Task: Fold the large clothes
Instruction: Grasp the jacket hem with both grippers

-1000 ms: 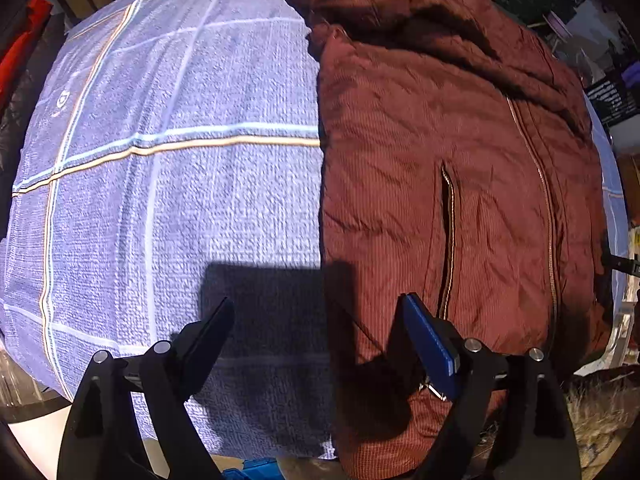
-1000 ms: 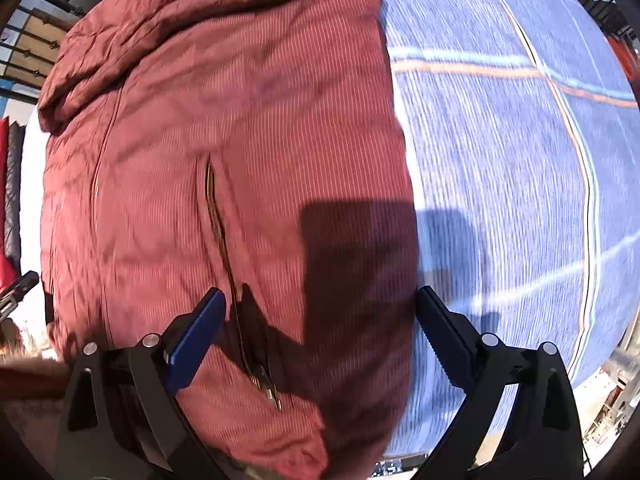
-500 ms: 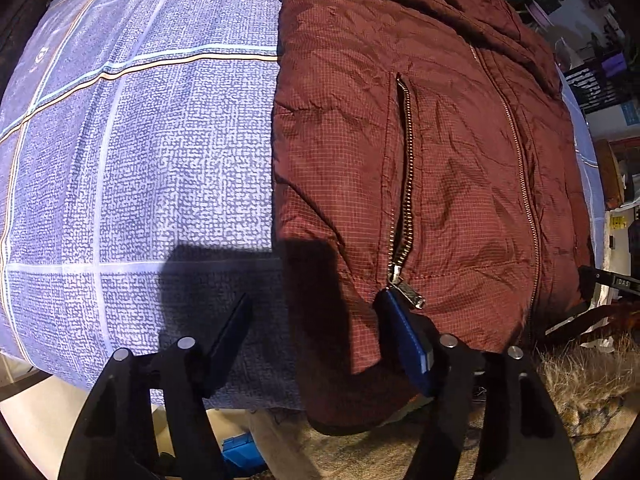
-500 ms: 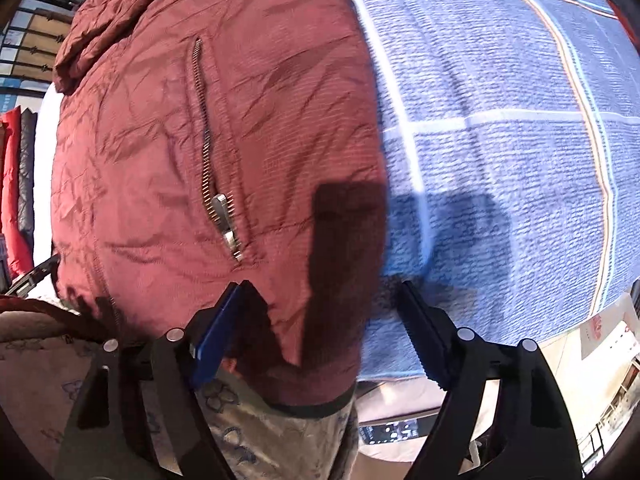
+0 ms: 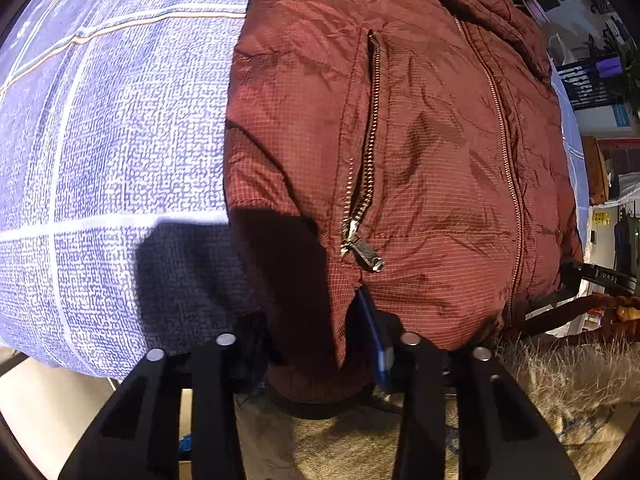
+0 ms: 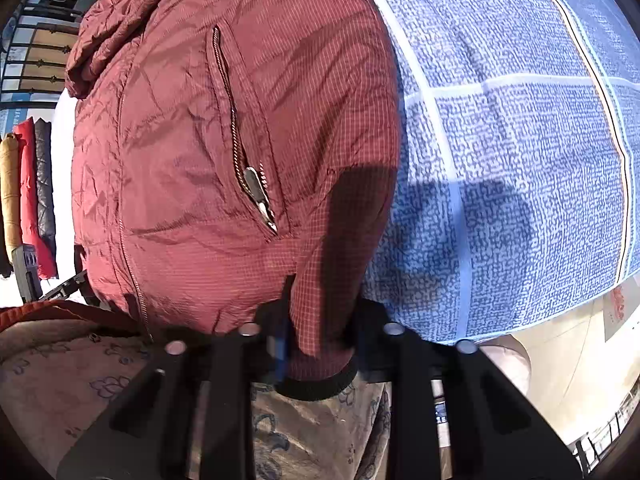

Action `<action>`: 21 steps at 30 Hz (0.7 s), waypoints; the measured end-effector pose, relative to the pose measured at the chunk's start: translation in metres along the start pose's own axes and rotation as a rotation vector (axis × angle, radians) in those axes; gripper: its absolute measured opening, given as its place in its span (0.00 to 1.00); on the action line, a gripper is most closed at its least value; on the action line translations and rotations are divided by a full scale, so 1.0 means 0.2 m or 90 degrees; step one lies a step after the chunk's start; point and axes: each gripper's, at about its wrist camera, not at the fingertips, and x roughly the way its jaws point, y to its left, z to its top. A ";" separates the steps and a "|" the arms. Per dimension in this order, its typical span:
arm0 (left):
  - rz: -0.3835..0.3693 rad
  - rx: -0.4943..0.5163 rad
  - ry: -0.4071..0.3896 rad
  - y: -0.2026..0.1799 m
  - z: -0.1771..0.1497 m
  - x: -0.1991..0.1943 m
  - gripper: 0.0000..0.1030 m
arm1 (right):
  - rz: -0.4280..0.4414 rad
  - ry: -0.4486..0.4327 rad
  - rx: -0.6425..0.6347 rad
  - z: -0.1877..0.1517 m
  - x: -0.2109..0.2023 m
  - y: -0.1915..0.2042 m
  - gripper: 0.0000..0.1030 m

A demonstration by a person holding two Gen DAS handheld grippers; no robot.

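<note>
On the blue checked bed cover (image 5: 120, 152) lies the red jacket (image 5: 400, 140), soft, puffy and light. Both the left gripper (image 5: 316, 344) and right gripper (image 6: 320, 336) have their fingers pinching its bottom hem corners, good places to hold.

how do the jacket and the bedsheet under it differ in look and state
The jacket is dark red with a fine grid weave; the bedsheet is blue with pale and orange stripes. The jacket is creased and puffy, the bedsheet lies flat and smooth. The jacket has metal zippers; the bedsheet shows none. The jacket's bottom corners sit between the fingers of the left gripper and right gripper; the bedsheet is not gripped. Both are sunlit fabric.
</note>
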 end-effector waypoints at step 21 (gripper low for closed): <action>0.004 0.104 0.035 -0.03 -0.17 -0.25 0.09 | 0.020 0.073 -0.032 -0.09 -0.12 0.11 0.08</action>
